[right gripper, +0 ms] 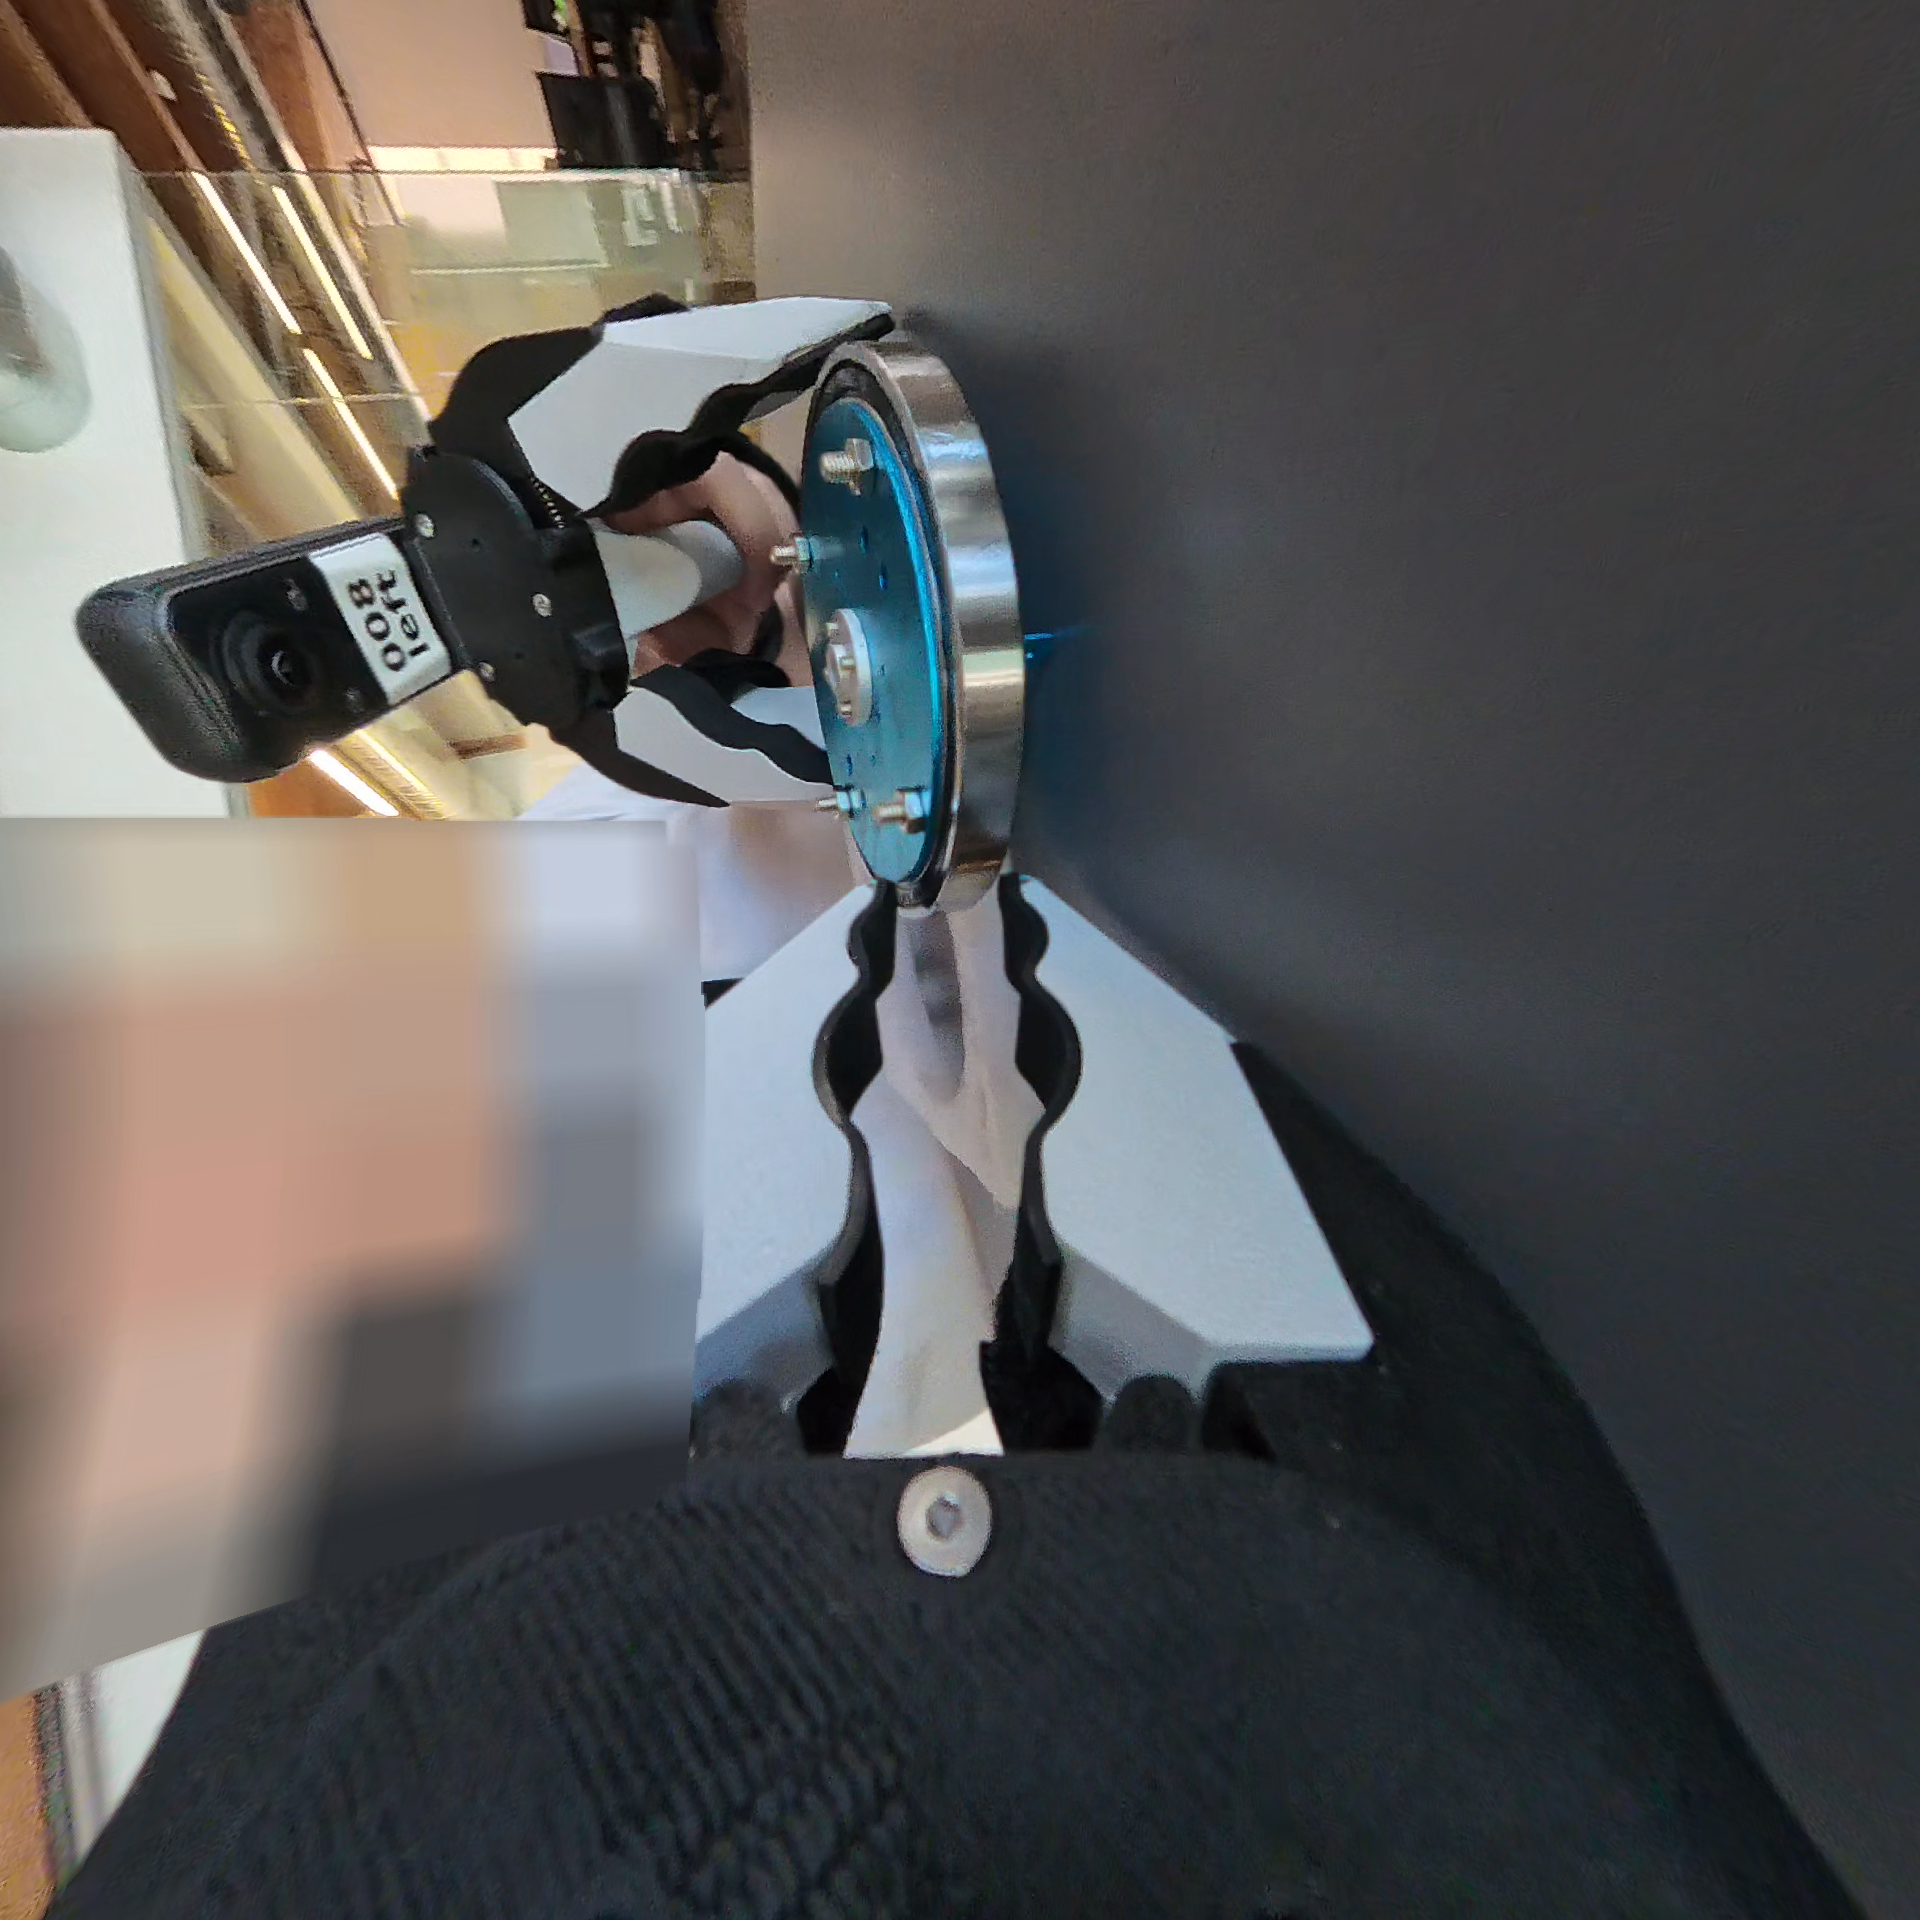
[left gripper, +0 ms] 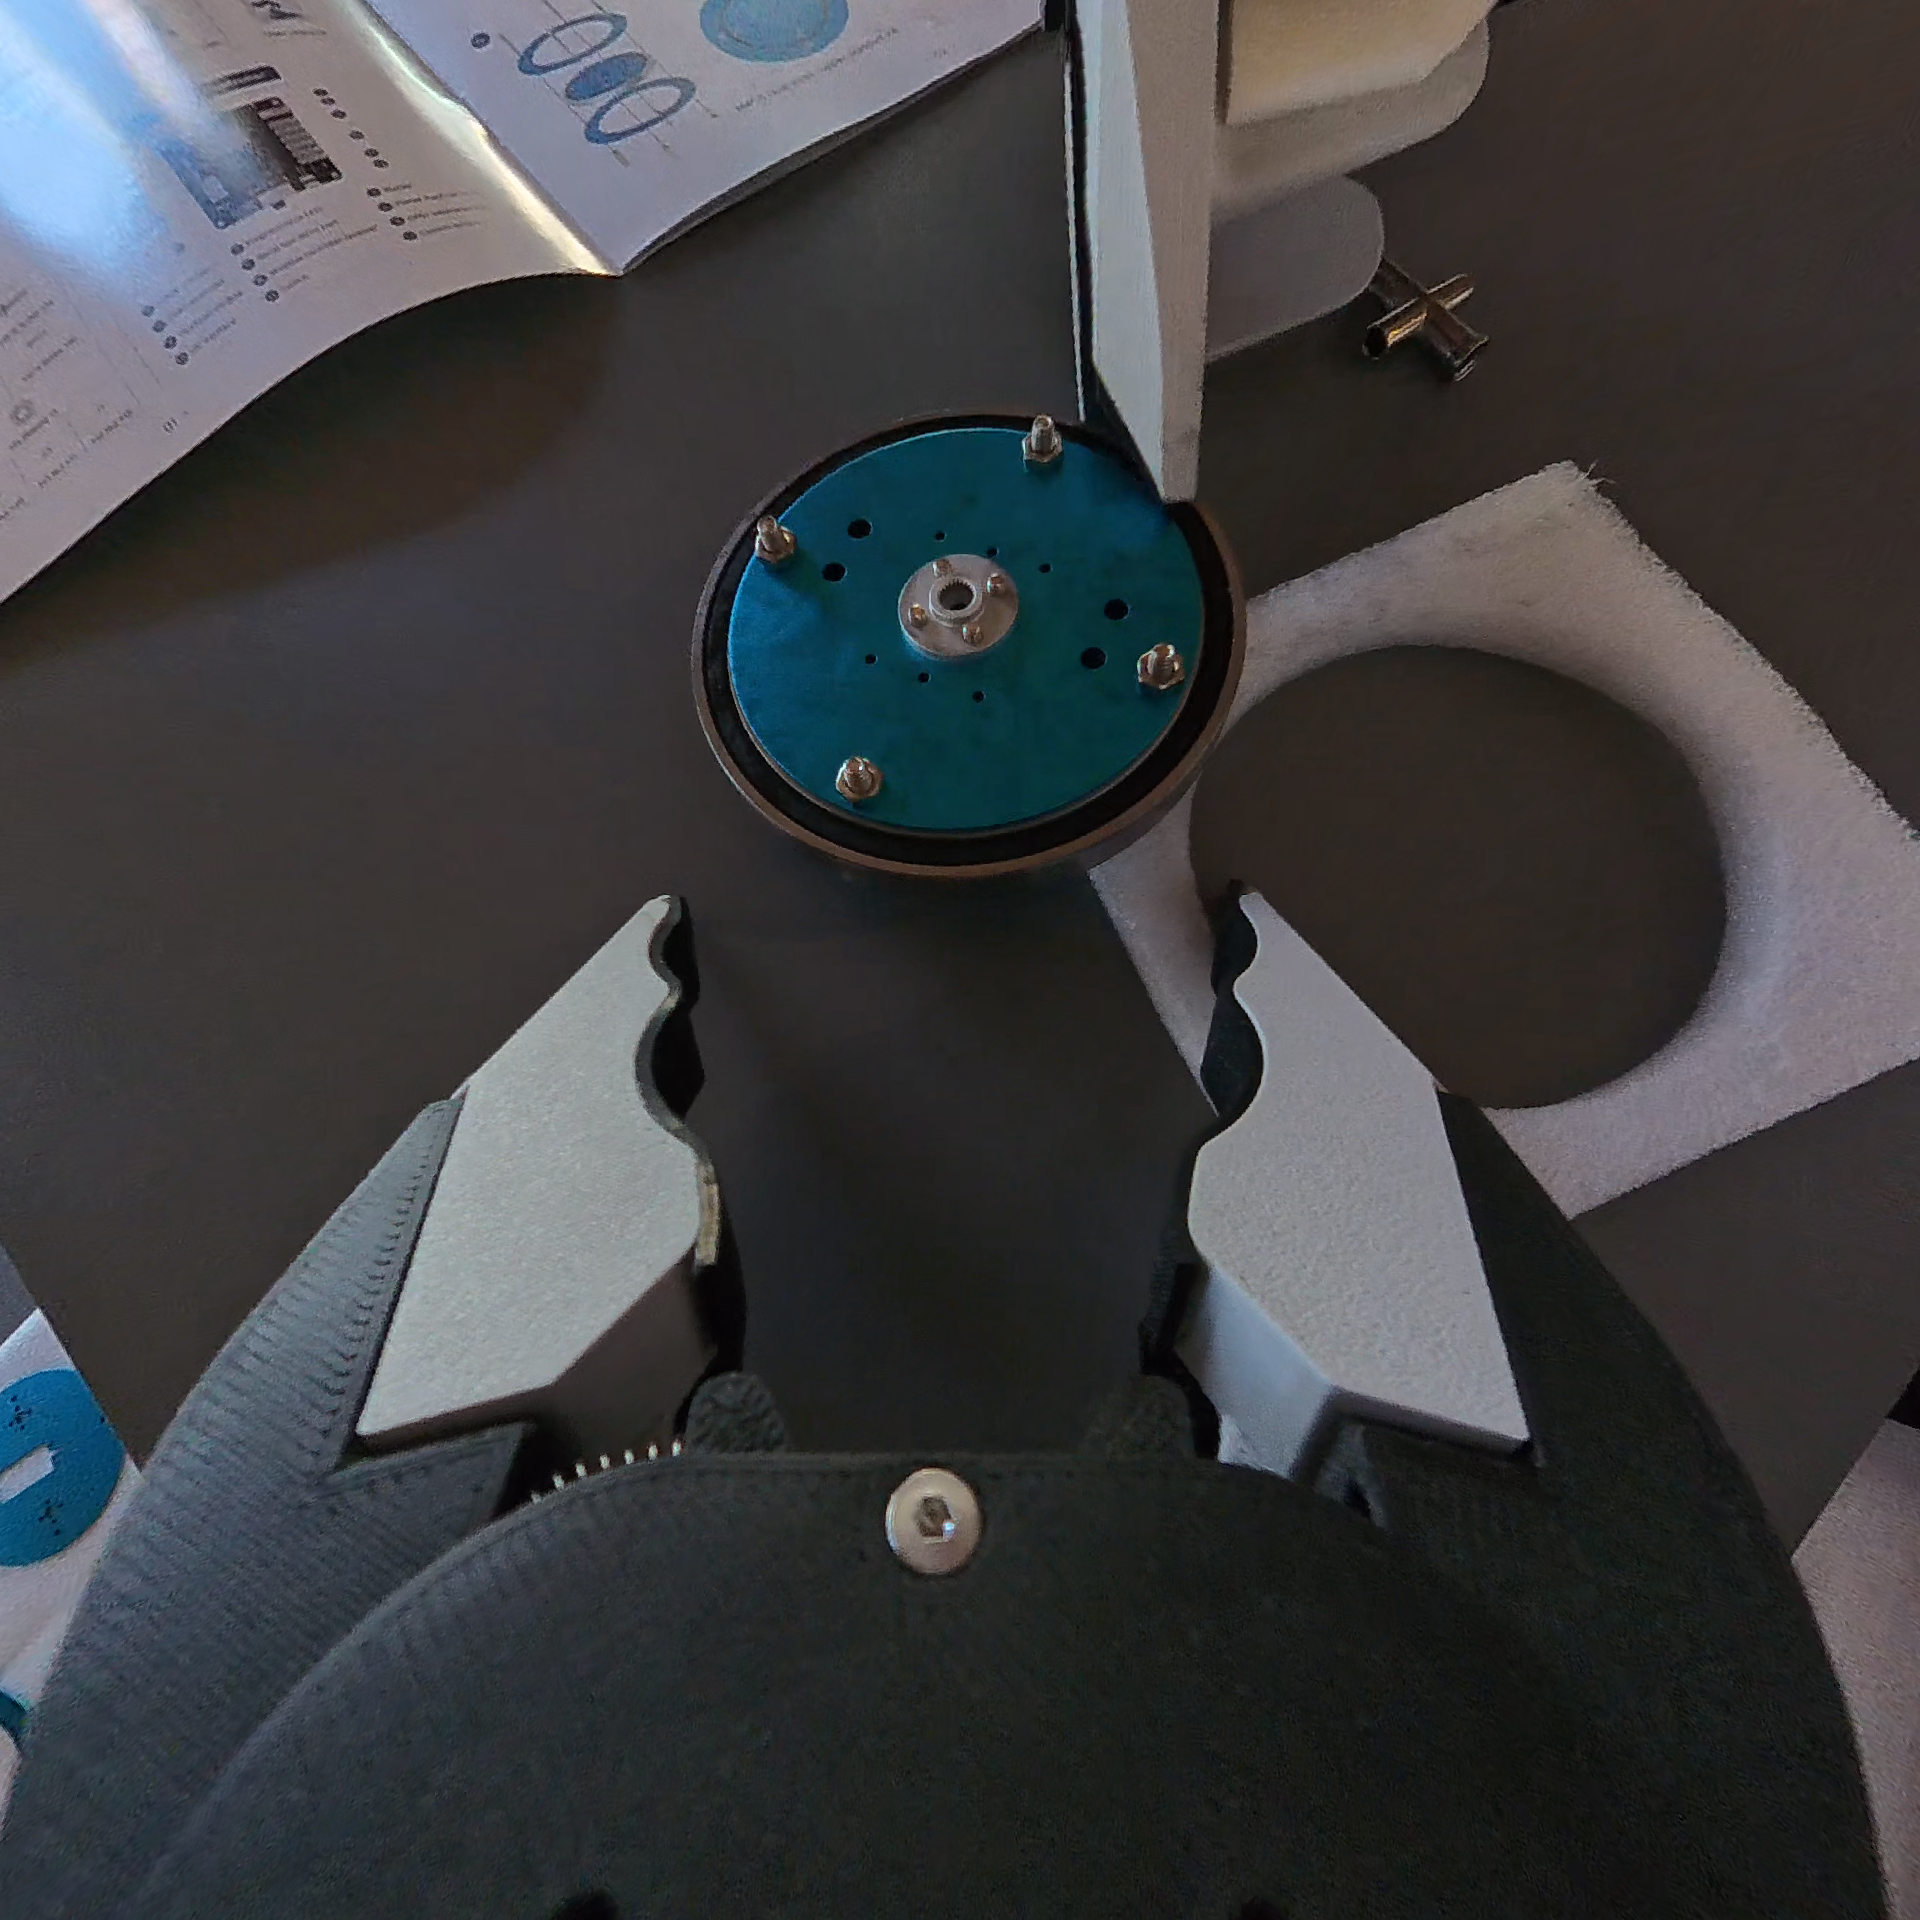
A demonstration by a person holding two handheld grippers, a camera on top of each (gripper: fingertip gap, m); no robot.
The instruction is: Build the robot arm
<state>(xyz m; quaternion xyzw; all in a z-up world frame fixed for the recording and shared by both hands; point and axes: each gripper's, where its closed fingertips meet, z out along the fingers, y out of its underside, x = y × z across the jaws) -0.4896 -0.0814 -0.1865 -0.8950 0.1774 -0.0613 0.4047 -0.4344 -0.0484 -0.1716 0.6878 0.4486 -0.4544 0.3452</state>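
A round metal disc (left gripper: 935,717) with a blue top plate, a centre hub and several bolts lies on the dark table (left gripper: 416,831). My left gripper (left gripper: 956,909) is open and empty, its fingertips just short of the disc and spread about as wide as it. My right gripper (right gripper: 945,894) is shut on the disc's metal rim (right gripper: 977,582). One of its white fingers (left gripper: 1143,312) reaches the disc's far right edge in the left wrist view. The left gripper (right gripper: 847,561) also shows in the right wrist view, over the blue face.
An open booklet (left gripper: 312,208) lies at the far left. A white foam sheet with a round cut-out (left gripper: 1558,582) lies right of the disc. A small metal cross-shaped fitting (left gripper: 1423,322) lies at the far right. A white-and-blue card (left gripper: 42,1455) sits at the near left. Left tips to right tips: about 8 centimetres.
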